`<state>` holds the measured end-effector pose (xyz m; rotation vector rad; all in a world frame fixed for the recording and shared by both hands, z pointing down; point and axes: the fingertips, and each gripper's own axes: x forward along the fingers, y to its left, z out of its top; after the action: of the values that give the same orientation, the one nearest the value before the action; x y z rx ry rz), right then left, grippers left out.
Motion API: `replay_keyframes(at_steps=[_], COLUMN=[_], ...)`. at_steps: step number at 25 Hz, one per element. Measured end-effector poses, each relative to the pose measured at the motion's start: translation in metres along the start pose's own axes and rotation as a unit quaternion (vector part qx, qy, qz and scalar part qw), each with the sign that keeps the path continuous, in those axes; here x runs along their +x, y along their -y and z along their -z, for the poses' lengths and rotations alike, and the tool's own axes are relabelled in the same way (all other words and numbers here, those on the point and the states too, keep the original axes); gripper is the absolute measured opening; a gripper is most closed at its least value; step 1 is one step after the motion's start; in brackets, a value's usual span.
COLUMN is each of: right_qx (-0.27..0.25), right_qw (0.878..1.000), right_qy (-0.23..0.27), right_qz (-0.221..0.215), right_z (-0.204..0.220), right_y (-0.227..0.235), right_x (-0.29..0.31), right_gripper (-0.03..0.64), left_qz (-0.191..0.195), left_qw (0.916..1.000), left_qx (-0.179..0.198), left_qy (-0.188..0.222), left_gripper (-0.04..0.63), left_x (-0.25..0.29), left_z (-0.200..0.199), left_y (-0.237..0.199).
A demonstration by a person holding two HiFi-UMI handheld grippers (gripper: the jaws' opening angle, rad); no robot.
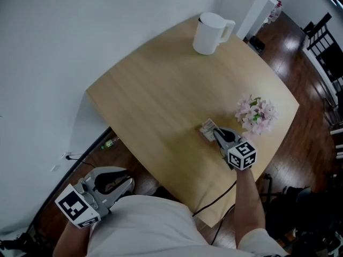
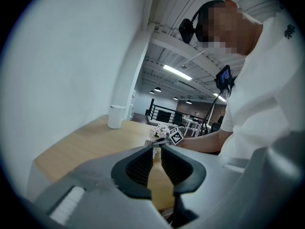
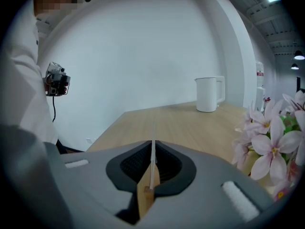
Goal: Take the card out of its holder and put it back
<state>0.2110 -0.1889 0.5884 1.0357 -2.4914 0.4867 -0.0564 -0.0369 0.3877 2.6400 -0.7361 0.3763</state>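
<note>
A thin white card [image 3: 153, 136] stands edge-on between the jaws of my right gripper [image 3: 152, 149], which is shut on it. A small wooden piece [image 3: 145, 194], apparently the holder, shows just below the pads. In the head view the card and holder [image 1: 208, 127] sit on the wooden table [image 1: 161, 90] at the tip of my right gripper [image 1: 216, 134]. I cannot tell whether the card still sits in the holder. My left gripper [image 1: 130, 183] hangs off the table's near left edge, and in its own view this left gripper [image 2: 157, 151] shows a narrow gap with nothing in it.
A white jug [image 1: 210, 32] stands at the table's far edge. A bunch of pink flowers [image 1: 256, 114] sits just right of the right gripper, close beside it [image 3: 271, 142]. A cable hangs over the near table edge. Dark wood floor and chairs lie beyond on the right.
</note>
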Motion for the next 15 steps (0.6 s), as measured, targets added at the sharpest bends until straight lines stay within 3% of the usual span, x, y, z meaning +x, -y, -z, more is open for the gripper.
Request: replay_keyframes(at_steps=[7, 11, 15], right_qx=[0.001, 0.0, -0.007], right_qw=[0.999, 0.997, 0.993], right_qy=[0.019, 0.033, 0.05], right_qz=[0.035, 0.074, 0.109], right_z=[-0.014, -0.026, -0.039], right_y=[0.002, 0.001, -0.011], right_x=[-0.005, -0.021, -0.046], right_gripper=[0.056, 0.103, 0.106], left_qz=[0.011, 0.022, 0.031], left_qw=[0.9998, 0.9996, 0.9993], left_qx=[0.007, 0.01, 0.02], left_qy=[-0.012, -0.011, -0.012], left_gripper=[0.061, 0.061, 0.061], left_x=[-0.011, -0.012, -0.008], left_z=[0.006, 0.004, 0.002], left_y=[-0.001, -0.003, -0.009])
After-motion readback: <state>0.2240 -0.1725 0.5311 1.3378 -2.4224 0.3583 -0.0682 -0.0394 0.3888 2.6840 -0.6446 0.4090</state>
